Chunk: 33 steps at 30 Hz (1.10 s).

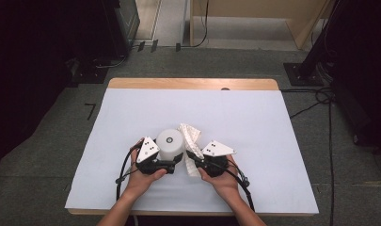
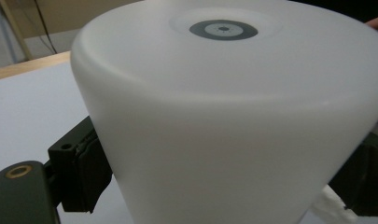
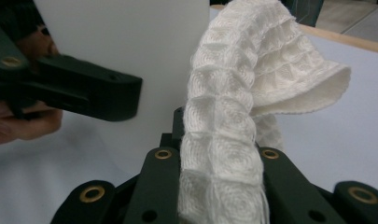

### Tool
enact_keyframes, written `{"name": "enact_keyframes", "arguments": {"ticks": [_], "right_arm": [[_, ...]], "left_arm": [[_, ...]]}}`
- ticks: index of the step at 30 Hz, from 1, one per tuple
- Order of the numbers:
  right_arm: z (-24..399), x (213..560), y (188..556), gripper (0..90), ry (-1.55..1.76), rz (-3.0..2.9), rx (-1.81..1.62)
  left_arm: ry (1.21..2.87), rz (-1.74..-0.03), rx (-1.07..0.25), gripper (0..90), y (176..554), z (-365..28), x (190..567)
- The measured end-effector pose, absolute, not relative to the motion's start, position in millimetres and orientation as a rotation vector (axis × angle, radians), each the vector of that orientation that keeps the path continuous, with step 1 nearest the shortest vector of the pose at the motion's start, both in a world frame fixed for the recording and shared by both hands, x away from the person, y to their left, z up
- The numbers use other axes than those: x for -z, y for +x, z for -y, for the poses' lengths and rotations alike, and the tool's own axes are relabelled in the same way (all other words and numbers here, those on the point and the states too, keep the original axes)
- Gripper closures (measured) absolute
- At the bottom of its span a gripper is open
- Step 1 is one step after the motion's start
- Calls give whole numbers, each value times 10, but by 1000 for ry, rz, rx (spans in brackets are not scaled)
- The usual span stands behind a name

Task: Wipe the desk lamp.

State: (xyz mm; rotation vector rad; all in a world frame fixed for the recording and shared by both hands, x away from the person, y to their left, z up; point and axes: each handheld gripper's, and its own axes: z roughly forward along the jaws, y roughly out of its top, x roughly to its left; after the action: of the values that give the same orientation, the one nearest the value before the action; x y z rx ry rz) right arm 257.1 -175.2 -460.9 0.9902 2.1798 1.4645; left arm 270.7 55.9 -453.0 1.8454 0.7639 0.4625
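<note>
A white cylinder [image 1: 170, 143] with a dark ring mark on its flat top stands on the white mat, near the front. My left gripper [image 1: 171, 162] is shut on its lower body, one jaw on each side of the cylinder [image 2: 224, 116]. My right gripper [image 1: 190, 157] is shut on a white waffle-weave cloth [image 1: 190, 134], which rises from the jaws and folds over beside the cylinder's right flank. In the right gripper view the cloth [image 3: 233, 116] stands up between my jaws [image 3: 217, 154], close against the cylinder [image 3: 130, 42], with a finger [image 3: 84, 93] of the left gripper at the left.
The white mat [image 1: 254, 122] covers a wooden table [image 1: 193, 84] whose bare edge shows at the back. Cables [image 1: 320, 99] and dark stands [image 1: 301, 70] lie on the floor beyond the table, to the right and left.
</note>
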Motion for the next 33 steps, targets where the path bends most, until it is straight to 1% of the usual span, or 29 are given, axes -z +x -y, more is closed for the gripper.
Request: {"name": "enact_keyframes", "arguments": {"ticks": [10, 14, 21, 28, 33], "right_arm": [[1837, 4557, 2586, 788, 996, -2143, -1476], [1841, 4559, 2589, 787, 996, -2142, -1473], [1848, 4570, 2595, 788, 998, -2143, -1467], [1884, 4570, 2611, 788, 1006, -2135, -1463], [1877, 4581, 2615, 788, 1010, -2142, -1458]], "left_arm": [[1888, -800, -539, 87, 2765, -553, 4669], [1909, -808, -550, 86, 2779, -555, 4708], [1908, -808, -543, 85, 2771, -568, 4718], [1852, -836, -595, 44, 2685, -571, 4623], [1875, -985, -645, 54, 2671, -407, 4705]]}}
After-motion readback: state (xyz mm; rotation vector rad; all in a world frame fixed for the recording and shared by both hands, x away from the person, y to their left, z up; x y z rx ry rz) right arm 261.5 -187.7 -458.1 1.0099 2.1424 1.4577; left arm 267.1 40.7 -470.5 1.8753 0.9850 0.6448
